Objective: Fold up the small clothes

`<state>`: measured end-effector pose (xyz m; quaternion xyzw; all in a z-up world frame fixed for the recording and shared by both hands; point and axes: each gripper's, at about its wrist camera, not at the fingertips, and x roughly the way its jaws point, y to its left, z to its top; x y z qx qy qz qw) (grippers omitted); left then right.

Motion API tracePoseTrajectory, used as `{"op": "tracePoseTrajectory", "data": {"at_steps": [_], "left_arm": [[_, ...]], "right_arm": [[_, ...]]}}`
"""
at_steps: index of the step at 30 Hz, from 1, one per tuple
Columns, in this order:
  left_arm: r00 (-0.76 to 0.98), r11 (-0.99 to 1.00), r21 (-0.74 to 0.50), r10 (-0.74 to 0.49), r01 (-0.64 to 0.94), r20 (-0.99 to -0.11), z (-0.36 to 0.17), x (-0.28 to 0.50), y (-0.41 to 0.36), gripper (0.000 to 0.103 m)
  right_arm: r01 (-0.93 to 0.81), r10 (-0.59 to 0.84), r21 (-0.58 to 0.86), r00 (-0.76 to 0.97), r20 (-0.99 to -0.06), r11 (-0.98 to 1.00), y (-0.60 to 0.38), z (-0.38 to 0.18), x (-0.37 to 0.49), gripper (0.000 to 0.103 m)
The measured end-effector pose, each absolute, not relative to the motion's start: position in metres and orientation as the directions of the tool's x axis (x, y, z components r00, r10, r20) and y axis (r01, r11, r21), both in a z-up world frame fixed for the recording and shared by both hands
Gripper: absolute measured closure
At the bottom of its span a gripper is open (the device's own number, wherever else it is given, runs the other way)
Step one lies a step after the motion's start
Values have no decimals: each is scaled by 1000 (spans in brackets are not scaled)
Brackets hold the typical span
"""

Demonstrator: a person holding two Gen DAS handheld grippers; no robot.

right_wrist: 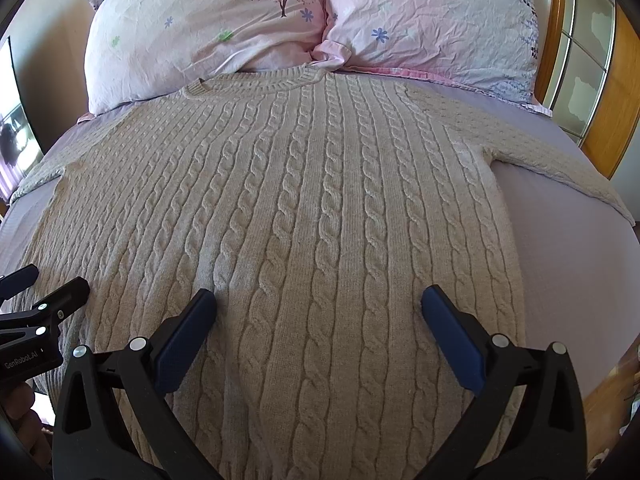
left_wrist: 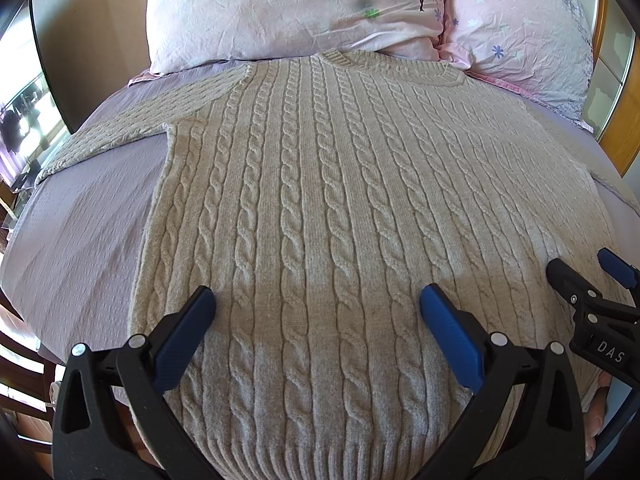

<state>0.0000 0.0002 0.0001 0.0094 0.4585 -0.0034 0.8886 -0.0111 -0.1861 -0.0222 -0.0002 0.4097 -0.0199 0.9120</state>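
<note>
A beige cable-knit sweater [left_wrist: 320,200] lies flat and face up on the bed, collar toward the pillows, ribbed hem nearest me. It also fills the right wrist view [right_wrist: 300,220]. One sleeve [left_wrist: 108,136] spreads out left, the other sleeve [right_wrist: 560,160] spreads out right. My left gripper [left_wrist: 318,300] is open and empty, hovering over the lower left part of the sweater's body. My right gripper [right_wrist: 318,302] is open and empty over the lower right part. Each gripper shows at the edge of the other's view: the right one [left_wrist: 592,280], the left one [right_wrist: 44,284].
The bed has a lilac sheet [left_wrist: 88,232]. Two pink floral pillows [left_wrist: 288,8] [right_wrist: 432,20] lie at the head, just past the collar. A wooden headboard and frame [right_wrist: 616,92] stands at the right. A dark screen [left_wrist: 44,60] stands at the left wall.
</note>
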Motion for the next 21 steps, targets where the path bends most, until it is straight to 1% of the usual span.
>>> {"op": "tracePoseTrajectory", "data": {"at_steps": [7, 16, 21], "left_arm": [[578, 1000, 16, 5, 15, -816, 0, 0, 0, 2], [554, 1000, 15, -3, 27, -833, -4, 5, 4, 2], [545, 999, 19, -5, 37, -838, -2, 7, 4, 2]], "right_arm": [[38, -39, -18, 662, -749, 999, -185, -22, -12, 1], [-27, -5, -26, 588, -809, 999, -181, -26, -4, 1], [-91, 31, -32, 618, -786, 995, -184, -24, -9, 1]]}}
